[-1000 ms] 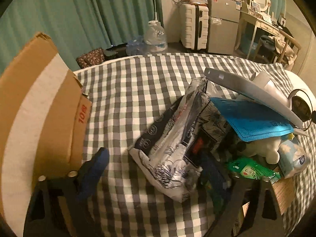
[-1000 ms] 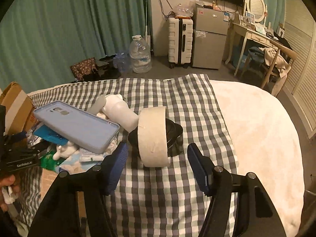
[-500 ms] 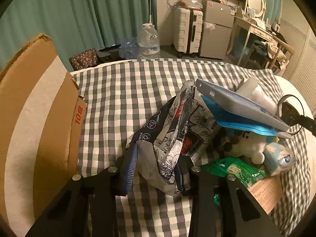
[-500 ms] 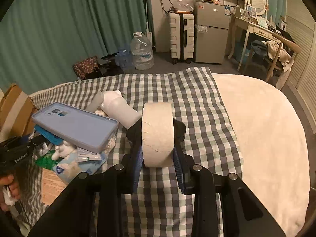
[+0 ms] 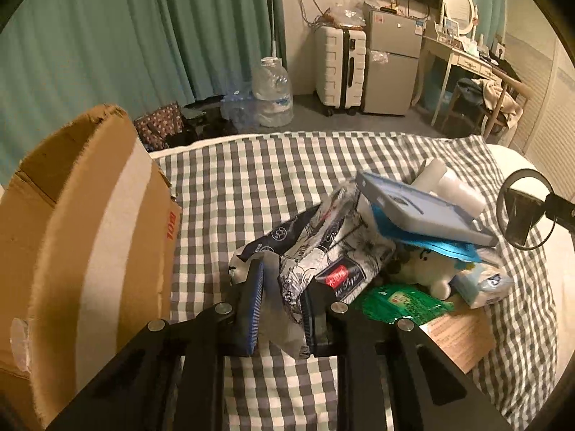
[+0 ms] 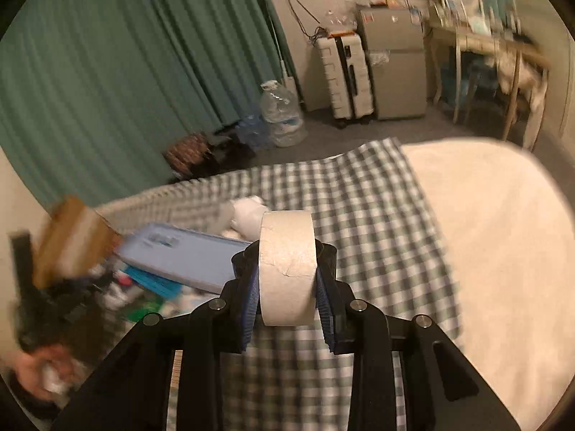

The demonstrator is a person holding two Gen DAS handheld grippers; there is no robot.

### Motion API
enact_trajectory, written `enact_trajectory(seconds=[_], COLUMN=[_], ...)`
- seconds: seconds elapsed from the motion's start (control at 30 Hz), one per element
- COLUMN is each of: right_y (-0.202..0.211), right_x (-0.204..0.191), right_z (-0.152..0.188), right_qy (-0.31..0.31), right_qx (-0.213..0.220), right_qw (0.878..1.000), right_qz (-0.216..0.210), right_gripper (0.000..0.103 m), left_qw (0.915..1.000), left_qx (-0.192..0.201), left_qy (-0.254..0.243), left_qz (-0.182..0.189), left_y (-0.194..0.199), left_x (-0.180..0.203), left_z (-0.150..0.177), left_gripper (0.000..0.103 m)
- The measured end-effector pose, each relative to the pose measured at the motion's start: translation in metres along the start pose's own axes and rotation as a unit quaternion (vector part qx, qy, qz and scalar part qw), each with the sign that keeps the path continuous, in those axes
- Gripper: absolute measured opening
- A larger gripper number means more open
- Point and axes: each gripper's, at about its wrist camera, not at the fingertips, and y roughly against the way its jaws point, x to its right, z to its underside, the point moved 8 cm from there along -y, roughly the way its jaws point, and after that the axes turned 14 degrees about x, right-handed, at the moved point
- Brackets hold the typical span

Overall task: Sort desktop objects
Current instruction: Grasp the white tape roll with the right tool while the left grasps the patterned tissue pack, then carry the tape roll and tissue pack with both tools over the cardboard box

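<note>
Grey-white checked cloth [image 5: 251, 186], teal curtain [image 5: 107, 36], cream tape roll [image 6: 286, 265], brown box [image 5: 72, 233]

The left claw [image 5: 280, 301] angles downward, its jaws closing with the black-and-white patterned packet [image 5: 323, 251] pinched between the blue pads [image 5: 251, 309]. The right claw [image 6: 287, 287] also tilts downward, clamped on both flat sides of a cream tape roll [image 6: 287, 265] that stands upright between its fingers. A blurred hand [image 6: 43, 373] shows far left of the right claw.

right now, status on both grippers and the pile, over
Left gripper: jaws closing on black-and-white printed tissue pack. Right gripper: shut on cream masking tape roll. Brown cardboard box close left.
</note>
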Motion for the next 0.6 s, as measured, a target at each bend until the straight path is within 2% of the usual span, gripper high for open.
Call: enact_trajectory(seconds=[0.07,0.1,0.2,0.37,0.4,0.43,0.47,0.5,0.53,0.57,0.6], right_y=[0.004,0.004,0.007,0.016,0.018,0.018,0.017,0.017,0.015,0.013,0.012], right_x=[0.007,0.011,0.019,0.023,0.025,0.027,0.026,0.019,0.016,0.019,0.023], right_z=[-0.002,-0.002,0.001,0.001,0.001,0.003,0.004,0.006,0.010,0.015,0.018], right_qy=[-0.081,-0.111,-0.122,-0.215,-0.220,-0.185,-0.085,-0.009,-0.054,-0.100,-0.101], right_qx=[0.001,-0.001,-0.003,0.001,0.000,-0.009,-0.022,-0.025,-0.032,-0.043,-0.050], right_qw=[0.996,0.992,0.992,0.971,0.969,0.980,0.996,0.999,0.998,0.994,0.994], right_qz=[-0.045,-0.054,-0.044,-0.109,-0.111,-0.072,0.006,0.035,-0.011,-0.029,-0.011], right_gripper=[0.029,0.029,0.029,0.029,0.029,0.029,0.030,0.030,0.029,0.029,0.029], left_qw=[1.0000,1.0000,0.9999,0.9997,0.9997,0.9997,0.9997,0.9997,0.9996,0.9996,0.9995], left_qx=[0.005,0.007,0.013,0.021,0.022,0.022,0.023,0.025,0.026,0.028,0.030], left_qy=[-0.003,-0.004,-0.005,-0.001,0.000,0.000,0.000,0.002,0.003,0.003,0.003], left_qz=[-0.002,-0.003,-0.005,-0.008,-0.009,-0.009,-0.009,-0.009,-0.009,-0.009,-0.010], left_y=[0.006,0.008,0.016,0.031,0.033,0.035,0.038,0.040,0.043,0.046,0.049], left_x=[0.001,0.001,0.001,0.003,0.003,0.003,0.003,0.003,0.003,0.003,0.003], left_z=[-0.004,-0.005,-0.011,-0.016,-0.017,-0.018,-0.020,-0.021,-0.022,-0.023,-0.024], left_gripper=[0.020,0.020,0.019,0.018,0.018,0.018,0.018,0.018,0.018,0.018,0.018])
